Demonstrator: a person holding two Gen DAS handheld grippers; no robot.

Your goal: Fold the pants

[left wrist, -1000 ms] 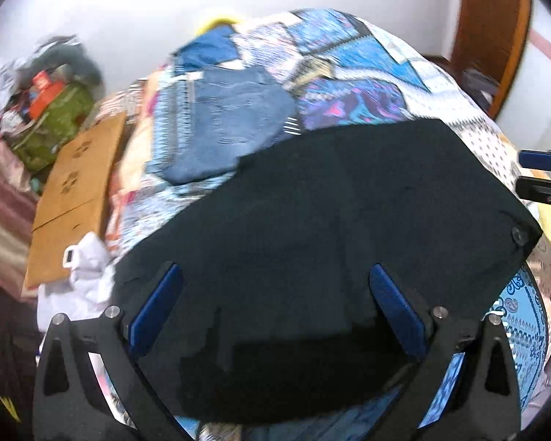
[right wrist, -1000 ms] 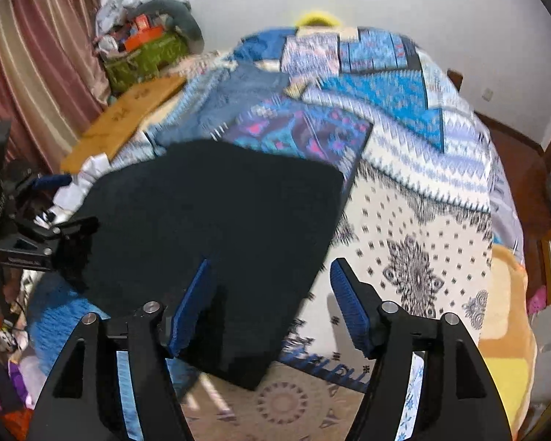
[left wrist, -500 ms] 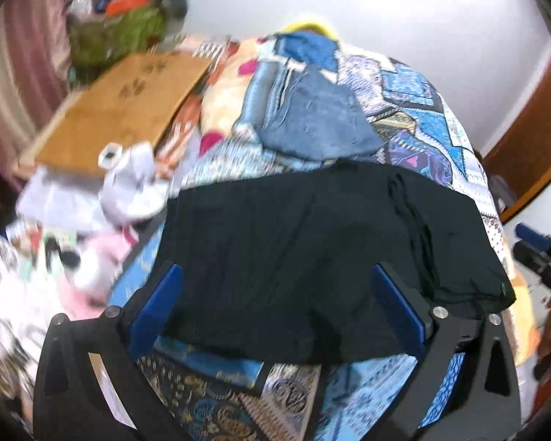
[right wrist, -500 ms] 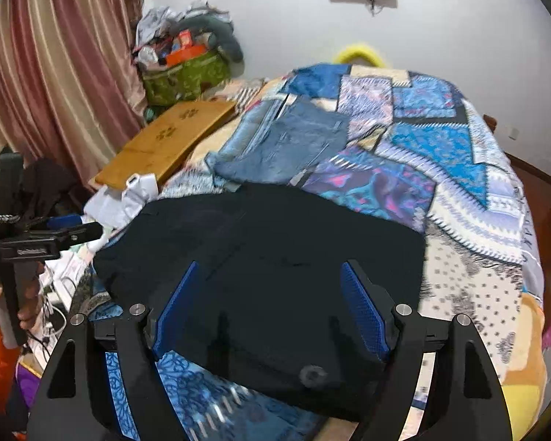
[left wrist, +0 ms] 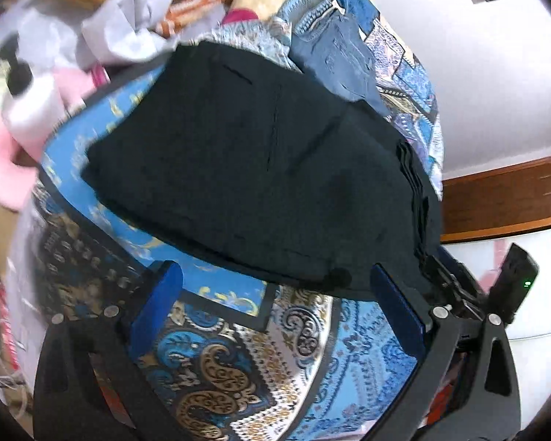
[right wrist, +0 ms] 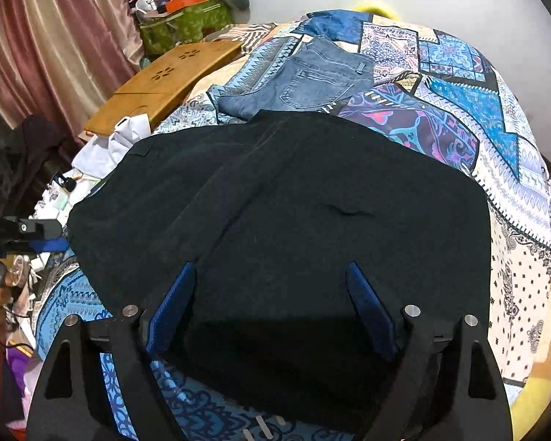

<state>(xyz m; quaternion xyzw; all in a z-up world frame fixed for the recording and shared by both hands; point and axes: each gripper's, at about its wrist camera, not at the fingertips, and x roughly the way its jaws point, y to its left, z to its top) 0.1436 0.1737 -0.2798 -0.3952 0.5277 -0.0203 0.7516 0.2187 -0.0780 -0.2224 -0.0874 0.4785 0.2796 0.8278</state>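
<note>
Folded black pants [left wrist: 253,169] lie flat on a patterned blue bedspread [left wrist: 238,349]; in the right wrist view the pants [right wrist: 312,220] fill the middle. My left gripper [left wrist: 275,294] is open and empty, hovering just off the pants' near edge. My right gripper [right wrist: 272,294] is open and empty, its blue pads over the pants' near part without pinching cloth. The right gripper body also shows at the pants' right corner in the left wrist view [left wrist: 455,286].
Folded blue jeans [right wrist: 305,81] lie beyond the black pants. A wooden lap desk [right wrist: 165,81], white cloth [right wrist: 117,139] and a green bag [right wrist: 183,25] crowd the bed's left side. A white bottle [left wrist: 29,106] and pink items sit left.
The left gripper has drawn back and swung left off the pants. The right gripper has moved in over the pants. Both stay open.
</note>
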